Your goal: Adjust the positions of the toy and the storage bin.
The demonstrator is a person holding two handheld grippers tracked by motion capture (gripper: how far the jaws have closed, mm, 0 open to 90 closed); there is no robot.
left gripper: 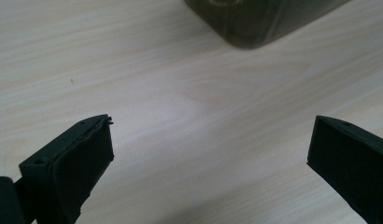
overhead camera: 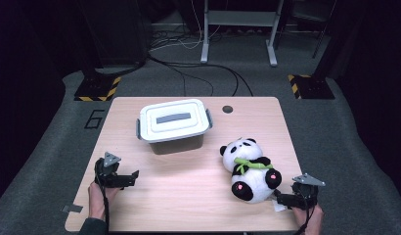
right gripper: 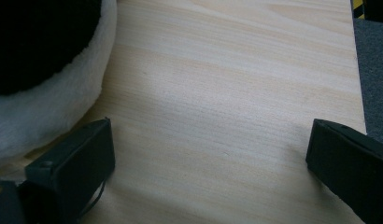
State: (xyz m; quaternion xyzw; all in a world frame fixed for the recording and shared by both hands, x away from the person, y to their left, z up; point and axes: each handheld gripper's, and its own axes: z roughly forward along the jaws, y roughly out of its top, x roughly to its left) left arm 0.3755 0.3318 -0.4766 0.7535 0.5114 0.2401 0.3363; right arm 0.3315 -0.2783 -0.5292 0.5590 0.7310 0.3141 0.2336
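A plush panda with a green scarf lies on its back at the right of the wooden table. A lidded plastic box with grey side clips stands at the back centre. My left gripper rests near the table's left front, open, with bare wood between its jaws; the box's corner lies ahead of it. My right gripper sits at the right front corner, open and holding nothing, just beside the panda's white and black fur.
A round cable hole is in the table's back edge. The table's right edge runs close to my right gripper, with grey carpet beyond. Cables and stand feet with yellow-black tape lie on the floor behind.
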